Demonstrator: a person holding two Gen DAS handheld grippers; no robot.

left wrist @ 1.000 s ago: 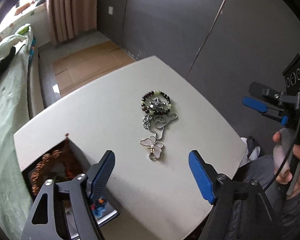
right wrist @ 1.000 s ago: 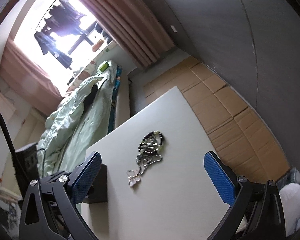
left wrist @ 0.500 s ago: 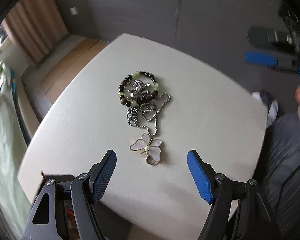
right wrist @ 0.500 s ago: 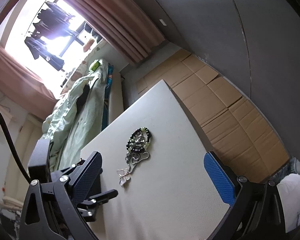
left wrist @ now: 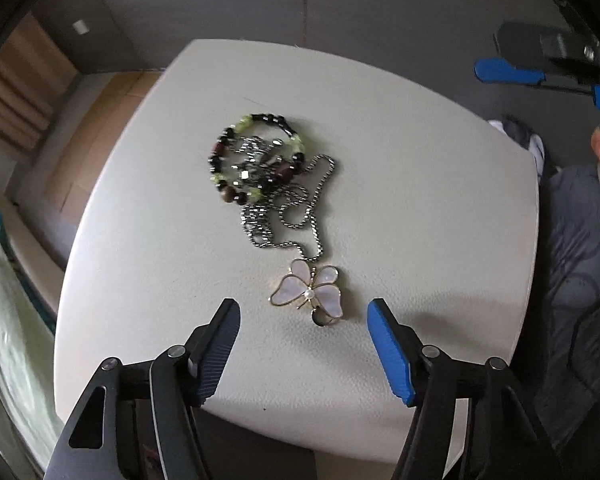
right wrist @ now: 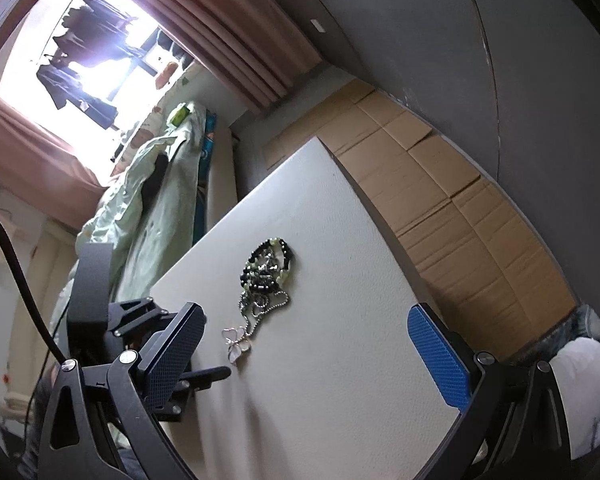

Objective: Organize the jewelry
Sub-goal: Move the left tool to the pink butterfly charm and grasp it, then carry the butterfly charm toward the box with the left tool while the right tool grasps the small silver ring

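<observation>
1. Left claw [left wrist: 302,316] has swung down over the counter [left wrist: 420,160]; its jaws are closing, not touching anything yet.
2. Butterfly pendant [left wrist: 308,294] now sits right between the tips, chain [left wrist: 296,208] and bead bracelet [left wrist: 252,160] beyond, so looks like it's the first pick.
3. Right claw [right wrist: 312,334] hangs open, empty.

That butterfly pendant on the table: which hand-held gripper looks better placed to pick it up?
Probably the left hand-held gripper: it points down over the butterfly pendant, fingers either side, jaws closing. The right hand-held gripper hangs farther back, tilted.

Both wrist views: shared table [left wrist: 172,240]
</observation>
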